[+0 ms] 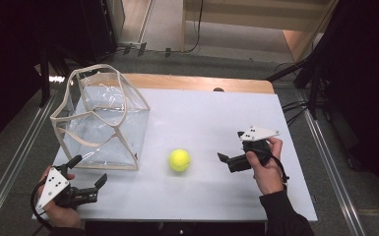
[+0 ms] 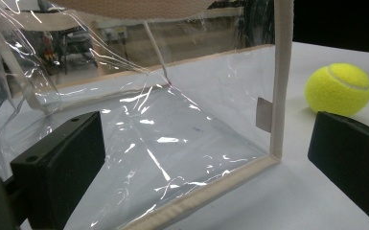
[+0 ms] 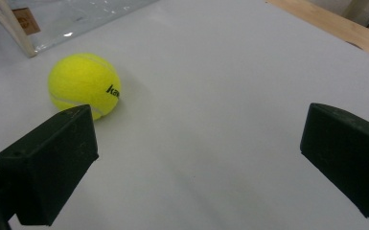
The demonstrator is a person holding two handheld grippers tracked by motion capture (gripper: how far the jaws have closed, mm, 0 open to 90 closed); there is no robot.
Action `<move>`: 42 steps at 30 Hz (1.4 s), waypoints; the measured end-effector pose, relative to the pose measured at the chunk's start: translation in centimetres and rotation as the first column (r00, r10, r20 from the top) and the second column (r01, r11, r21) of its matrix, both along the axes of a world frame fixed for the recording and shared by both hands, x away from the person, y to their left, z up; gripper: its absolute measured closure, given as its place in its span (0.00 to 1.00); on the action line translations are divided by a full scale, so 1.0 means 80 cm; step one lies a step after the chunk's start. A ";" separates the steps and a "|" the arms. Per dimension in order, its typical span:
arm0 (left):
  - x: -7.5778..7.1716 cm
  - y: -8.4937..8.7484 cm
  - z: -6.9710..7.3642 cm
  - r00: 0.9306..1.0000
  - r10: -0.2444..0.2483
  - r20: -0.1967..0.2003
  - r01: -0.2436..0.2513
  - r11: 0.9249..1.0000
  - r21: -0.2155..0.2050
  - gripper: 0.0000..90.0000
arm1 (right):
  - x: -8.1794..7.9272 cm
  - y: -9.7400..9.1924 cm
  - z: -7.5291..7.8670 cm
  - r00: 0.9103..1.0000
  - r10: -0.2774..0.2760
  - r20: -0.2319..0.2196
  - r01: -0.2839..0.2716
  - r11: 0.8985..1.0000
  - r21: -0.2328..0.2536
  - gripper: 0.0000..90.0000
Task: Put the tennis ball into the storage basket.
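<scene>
A yellow tennis ball lies on the white table, just right of a clear plastic bag with beige trim. The bag stands open at the table's left. My left gripper is open at the front left, pointing at the bag's near bottom edge with nothing between its jaws. My right gripper is open to the right of the ball, aimed toward it. The ball sits just beyond its left jaw, and both jaws stand apart from it.
A wooden strip runs along the table's far edge. Cables and dark stands lie on the floor beyond the right side. Bare white surface stretches between the ball and the far edge.
</scene>
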State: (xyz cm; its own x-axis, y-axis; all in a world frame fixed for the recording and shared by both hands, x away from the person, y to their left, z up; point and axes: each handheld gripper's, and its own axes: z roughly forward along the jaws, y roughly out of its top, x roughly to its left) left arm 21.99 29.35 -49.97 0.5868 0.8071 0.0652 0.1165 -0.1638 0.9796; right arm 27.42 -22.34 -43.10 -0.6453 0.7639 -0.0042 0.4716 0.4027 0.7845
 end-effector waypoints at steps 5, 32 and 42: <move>0.000 0.000 0.000 1.000 0.000 -0.001 0.000 1.000 0.001 0.00 | 0.003 0.011 0.000 0.999 0.044 -0.013 -0.044 0.998 -0.033 0.00; 0.000 -0.001 0.000 1.000 -0.006 -0.003 0.006 1.000 0.011 0.00 | 0.022 0.079 -0.016 0.967 0.236 -0.093 -0.252 0.936 -0.244 0.00; 0.000 -0.001 0.000 1.000 -0.008 -0.001 0.008 1.000 0.009 0.00 | 0.029 0.099 -0.019 0.953 0.277 -0.120 -0.299 0.922 -0.245 0.00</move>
